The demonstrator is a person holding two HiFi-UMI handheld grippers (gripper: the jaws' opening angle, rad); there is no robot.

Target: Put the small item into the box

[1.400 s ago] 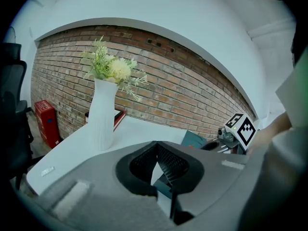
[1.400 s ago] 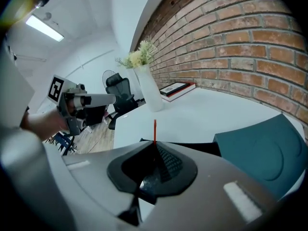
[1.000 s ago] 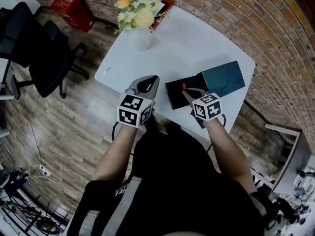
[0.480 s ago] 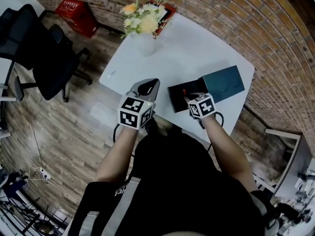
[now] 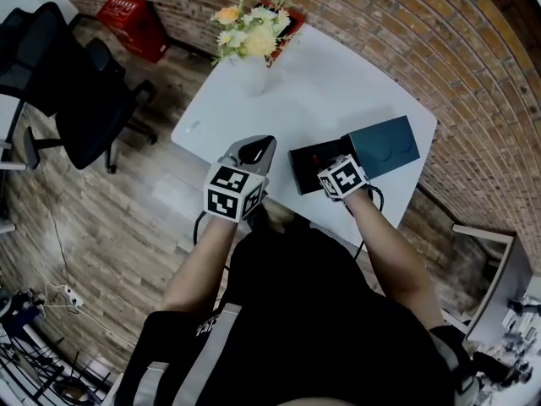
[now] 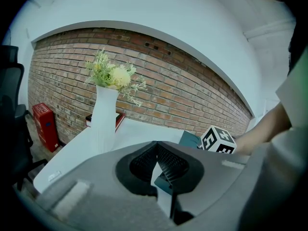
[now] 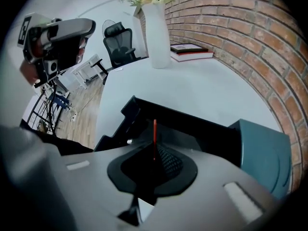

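The right gripper [image 7: 155, 153] has its jaws clamped on the small item [image 7: 154, 131], a thin red sliver that pokes out past the tips toward 12 o'clock. It hangs over the open black box [image 7: 202, 129], seemingly just inside the near wall. So slim a thing may cling to one pad when the jaws part. It could also tip and bounce off the rim onto the table [image 5: 338, 83] if let go too high or too close to that wall. The teal lid [image 5: 385, 145] lies against the box at its 2 o'clock, out of the way. The left gripper [image 5: 252, 152], at the box's 9 o'clock, is closed on nothing and steadies nothing, so a nudge from the right tips could slide the box.
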